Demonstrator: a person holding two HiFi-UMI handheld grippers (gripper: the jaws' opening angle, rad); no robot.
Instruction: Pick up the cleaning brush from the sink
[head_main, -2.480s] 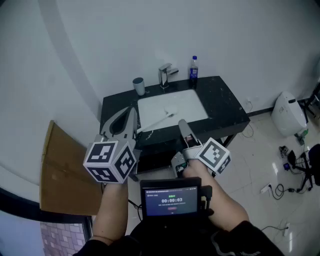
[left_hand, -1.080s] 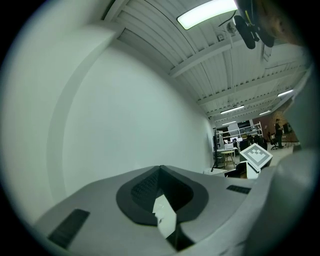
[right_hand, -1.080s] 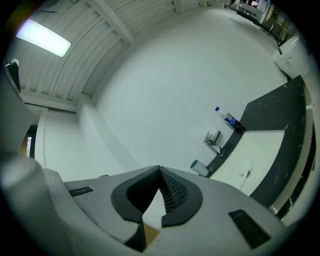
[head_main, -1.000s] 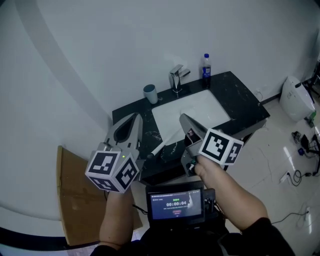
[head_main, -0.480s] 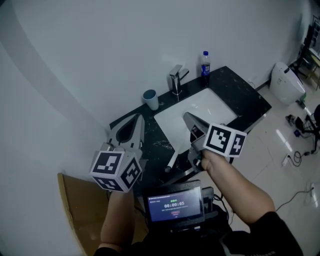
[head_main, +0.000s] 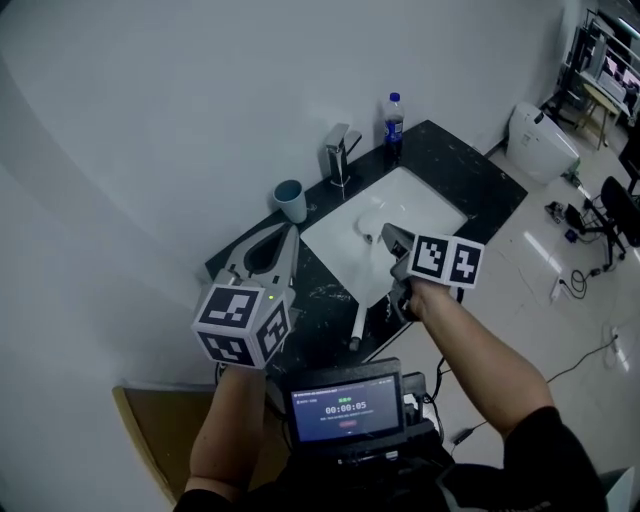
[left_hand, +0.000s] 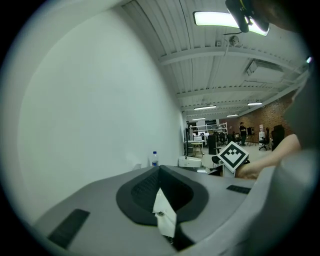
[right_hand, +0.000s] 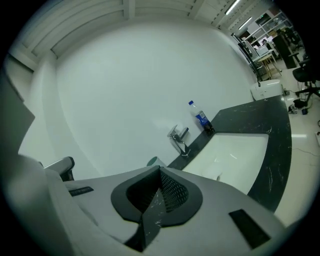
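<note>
The white cleaning brush (head_main: 357, 327) lies slantwise in the white sink (head_main: 425, 205). Its handle end sticks out over the black counter's front edge, and its far part is hidden behind my right gripper. In the head view my right gripper (head_main: 386, 233) hovers over the basin's front left part, shut and empty. My left gripper (head_main: 291, 233) is over the counter left of the basin, also shut with nothing in it. The right gripper view looks along the shut right gripper (right_hand: 160, 169) toward the sink (right_hand: 235, 150). In the left gripper view the left gripper (left_hand: 159, 169) points past the counter.
A teal cup (head_main: 291, 200), a chrome tap (head_main: 340, 152) and a blue-labelled bottle (head_main: 393, 115) stand along the wall behind the basin. A white toilet (head_main: 541, 140) and cables lie on the floor to the right. A screen (head_main: 345, 408) hangs at my chest.
Both grippers have moved forward and down toward the sink. The right one now reaches over the basin's front, covering part of the brush. Both have stayed shut.
</note>
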